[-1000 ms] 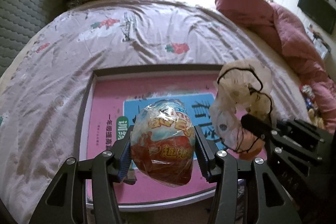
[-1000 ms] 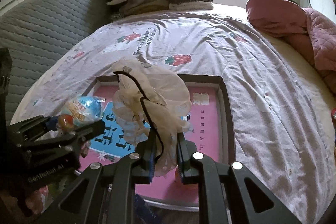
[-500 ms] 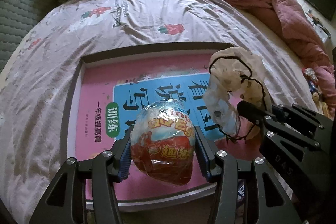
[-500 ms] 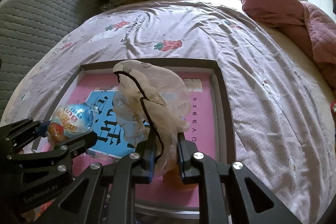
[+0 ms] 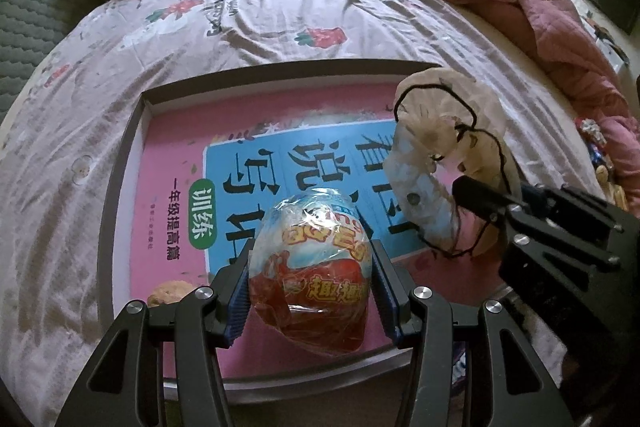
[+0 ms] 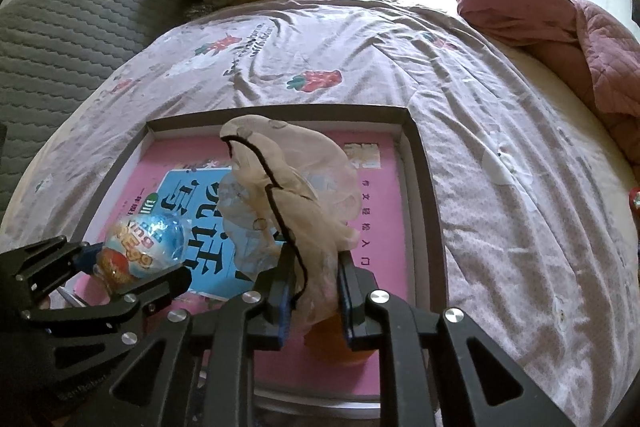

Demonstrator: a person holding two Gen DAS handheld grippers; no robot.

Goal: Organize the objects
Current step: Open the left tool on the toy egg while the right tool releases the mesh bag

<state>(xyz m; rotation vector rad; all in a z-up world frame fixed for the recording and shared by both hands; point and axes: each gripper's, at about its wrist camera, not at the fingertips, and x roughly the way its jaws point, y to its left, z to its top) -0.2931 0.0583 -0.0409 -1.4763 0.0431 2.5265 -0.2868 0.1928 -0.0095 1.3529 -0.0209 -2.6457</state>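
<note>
Both grippers lowered over the shallow box on the bed

The right gripper, clamped tight a second ago, is opening its jaws with the sheer beige pouch still between them, so a drop into the box looks near. The pouch is crumpled, black-corded, over the pink workbook. The left gripper has sunk closer, clamped on the foil-wrapped toy egg.
</note>
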